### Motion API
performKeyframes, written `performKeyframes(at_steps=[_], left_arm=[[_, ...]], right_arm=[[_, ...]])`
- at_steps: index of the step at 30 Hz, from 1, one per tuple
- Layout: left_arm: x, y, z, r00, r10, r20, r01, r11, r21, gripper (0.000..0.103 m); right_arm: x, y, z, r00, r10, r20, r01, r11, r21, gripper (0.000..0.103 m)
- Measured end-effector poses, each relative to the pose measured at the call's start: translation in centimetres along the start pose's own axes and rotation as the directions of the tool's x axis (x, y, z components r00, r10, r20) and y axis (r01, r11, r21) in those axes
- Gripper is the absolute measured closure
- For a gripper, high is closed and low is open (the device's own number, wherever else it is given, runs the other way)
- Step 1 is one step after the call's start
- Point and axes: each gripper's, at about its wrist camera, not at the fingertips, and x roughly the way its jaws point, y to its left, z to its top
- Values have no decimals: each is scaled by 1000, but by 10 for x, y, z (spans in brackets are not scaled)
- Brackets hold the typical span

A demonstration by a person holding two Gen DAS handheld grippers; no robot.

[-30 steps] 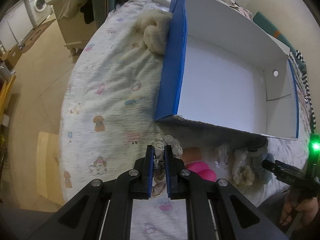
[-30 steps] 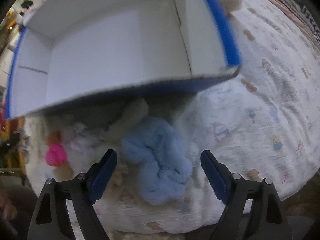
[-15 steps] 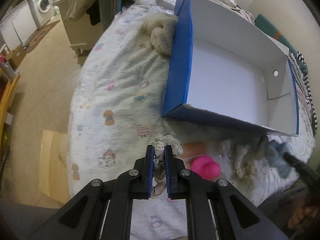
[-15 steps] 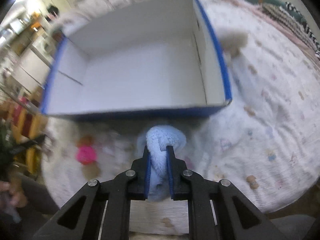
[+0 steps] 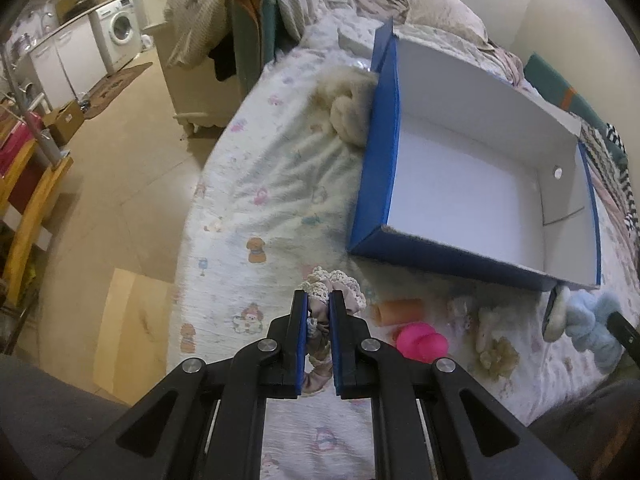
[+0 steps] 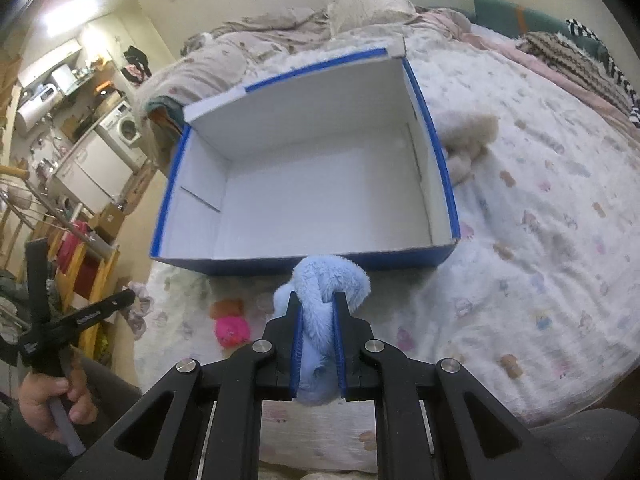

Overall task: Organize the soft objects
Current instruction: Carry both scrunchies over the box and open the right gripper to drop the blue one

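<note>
A: Fluffy light-blue plush toy (image 6: pixel 320 304) is pinched between the fingers of the right gripper (image 6: pixel 317 312), its furry loop bulging out above the tips, just in front of the near wall of the open blue cardboard box with the white inside (image 6: pixel 320 184).

B: And the left gripper (image 5: pixel 319 312)? Pressed tight on a small pinkish cloth doll with a cream crochet frill (image 5: pixel 336 292), which sits on the white quilted bedspread with little cartoon prints (image 5: pixel 256 208), short of the box's near corner.

A: Box is bare inside, white floor and walls showing. It rests on the bed.

B: Between the two grippers, lying loose on the bedspread: an orange cylinder-shaped soft piece (image 5: pixel 400 311), a bright pink rounded toy (image 5: pixel 422 344) just beside it, then a cream fuzzy plush (image 5: pixel 496 344).

A: Another cream woolly bundle (image 5: pixel 348 108) is touching the box's far outer side.

B: Washing machine (image 5: pixel 120 30) off in the background.
</note>
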Motion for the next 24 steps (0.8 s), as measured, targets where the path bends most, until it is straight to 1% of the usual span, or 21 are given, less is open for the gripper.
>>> performKeyframes(at_steps=[2, 7, 13, 19, 24], left_arm=[[-4, 0, 3, 1000, 1, 10, -1, 1000, -4, 93], [-25, -6, 16, 998, -31, 55, 31, 999, -8, 93], [-48, -26, 44, 990, -72, 118, 69, 997, 28, 93], [-57, -48, 75, 982, -90, 164, 78, 994, 79, 93], [-48, -67, 92, 980, -100, 171, 80, 990, 120, 94]], right_arm=[[-9, 4, 3, 1000, 18, 19, -18, 1000, -8, 88], [-38, 11, 19, 992, 89, 91, -88, 996, -19, 88], [-59, 29, 56, 979, 115, 167, -105, 992, -69, 88], [-54, 41, 88, 972, 122, 199, -104, 990, -97, 88], [-31, 43, 103, 974, 133, 184, -120, 990, -81, 88]])
